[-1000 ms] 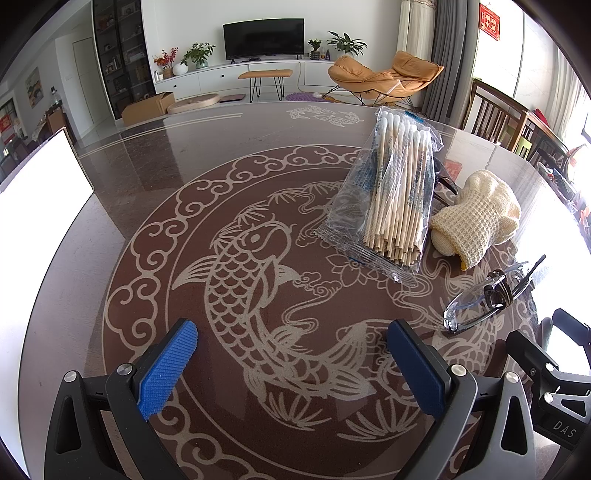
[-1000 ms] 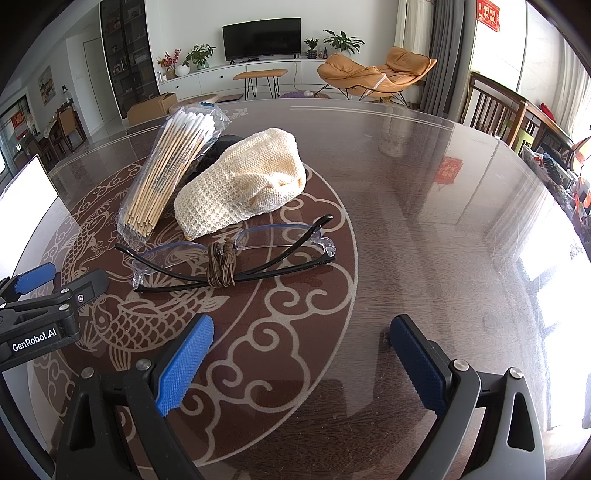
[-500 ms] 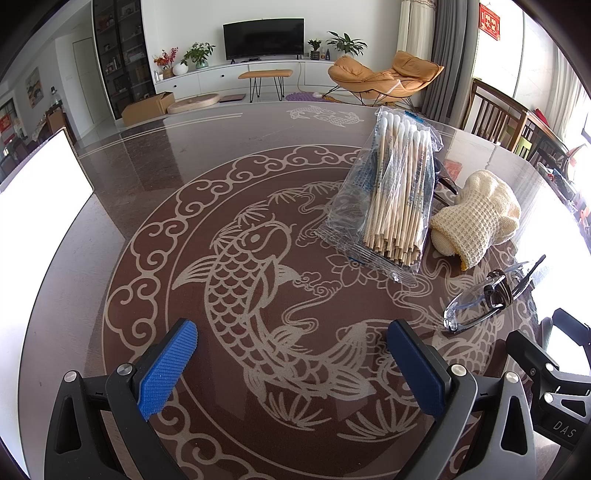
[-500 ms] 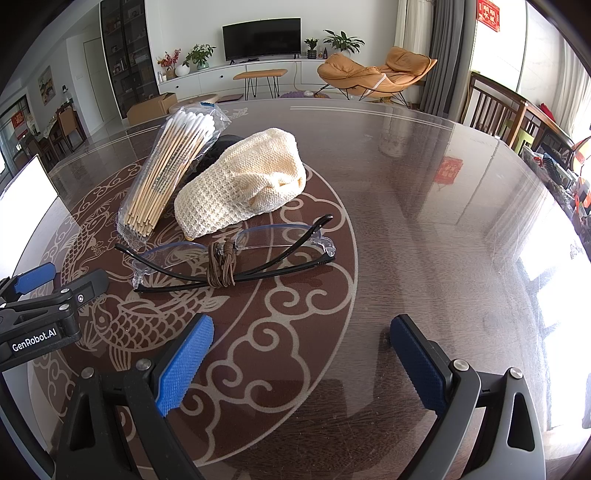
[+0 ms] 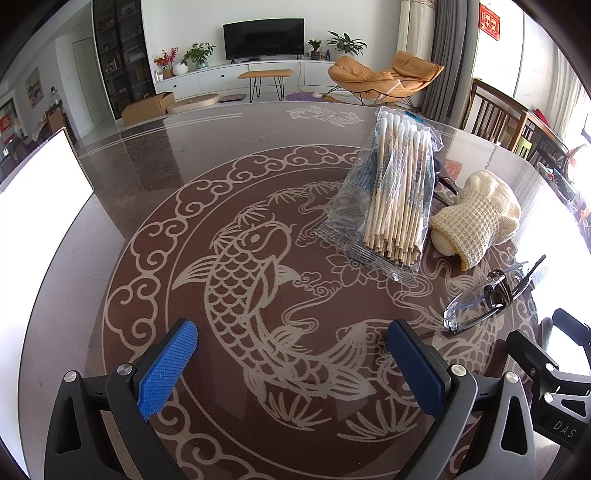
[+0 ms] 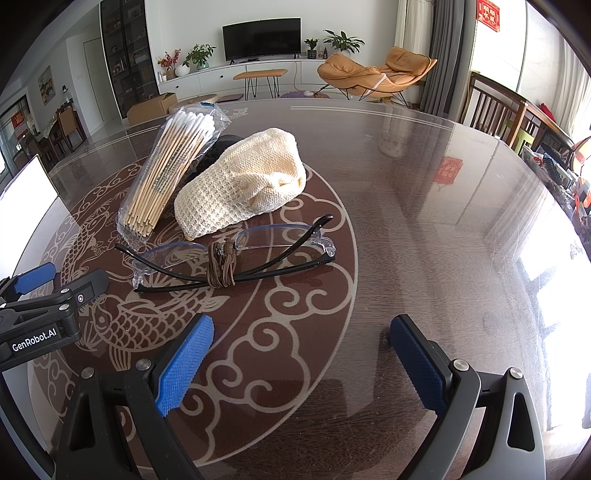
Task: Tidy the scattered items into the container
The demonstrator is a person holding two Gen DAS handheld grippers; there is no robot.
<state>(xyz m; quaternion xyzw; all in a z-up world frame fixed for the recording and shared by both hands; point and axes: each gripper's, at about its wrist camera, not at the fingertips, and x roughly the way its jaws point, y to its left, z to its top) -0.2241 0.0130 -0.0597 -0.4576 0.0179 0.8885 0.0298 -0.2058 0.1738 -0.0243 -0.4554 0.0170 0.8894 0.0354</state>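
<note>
Glasses (image 6: 236, 254) partly overlap; dark item (image 6: 225, 142) mostly hidden.

This is a home, an open living and dining room. A flat television (image 5: 263, 38) is standing on a long white cabinet (image 5: 236, 75) against the far wall, with potted plants (image 5: 198, 54) and a vase of red flowers (image 5: 168, 61) sitting along it. An orange lounge chair (image 5: 386, 75) is resting near grey curtains (image 5: 445, 48), and a small wooden bench (image 5: 265, 75) is standing before the cabinet. Wooden dining chairs (image 6: 493, 107) are lining the right side. A red paper decoration (image 5: 489, 20) is hanging on the window. The glossy round surface (image 6: 424, 192), patterned with a carp and clouds, is reflecting the daylight. A cardboard box (image 5: 147, 108) is lying on the floor.
</note>
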